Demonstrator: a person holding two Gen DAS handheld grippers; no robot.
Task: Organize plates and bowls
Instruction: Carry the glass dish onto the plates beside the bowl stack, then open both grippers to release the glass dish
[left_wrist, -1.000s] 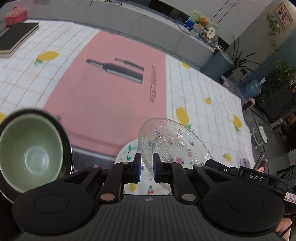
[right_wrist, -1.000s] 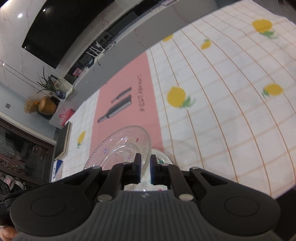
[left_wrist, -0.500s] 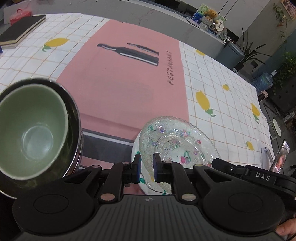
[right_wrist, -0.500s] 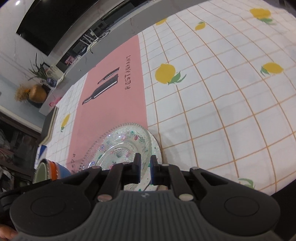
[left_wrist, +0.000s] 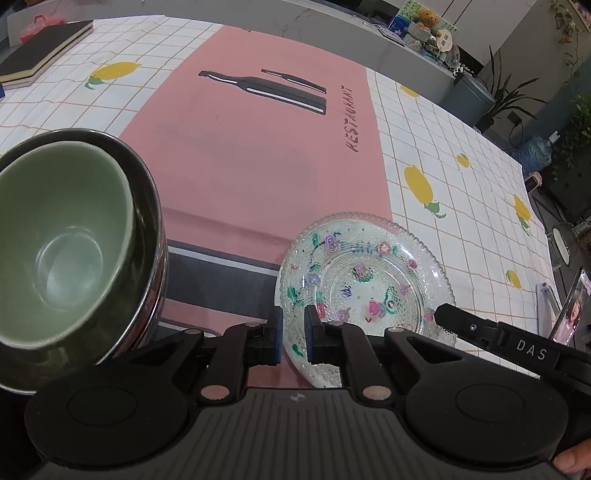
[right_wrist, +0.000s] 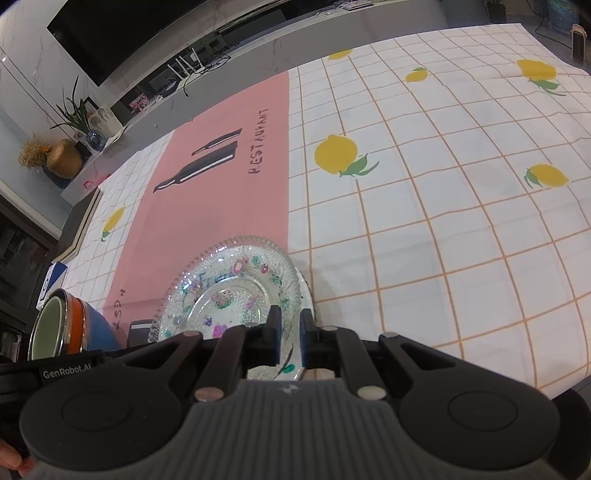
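A clear glass plate (left_wrist: 365, 280) lies on a white plate with a flower print, whose near edge (left_wrist: 325, 376) shows beneath it. My left gripper (left_wrist: 293, 332) is shut on the glass plate's left rim. My right gripper (right_wrist: 290, 336) is shut on its right rim, and the glass plate (right_wrist: 229, 291) fills the middle of the right wrist view. A green bowl (left_wrist: 55, 251) sits nested in a dark metal bowl (left_wrist: 147, 221) at the left. The stacked bowls (right_wrist: 62, 328) also show at the left of the right wrist view.
The table carries a white grid cloth with lemons (right_wrist: 443, 184) and a pink mat (left_wrist: 258, 147) printed RESTAURANT. A dark book (left_wrist: 40, 55) lies at the far left corner. The table's near right edge (right_wrist: 554, 387) is close to my right gripper.
Both grippers have lowered the glass plate from a tilted hold above the table down flat onto the white plate. The bowls look nearer in the left wrist view.
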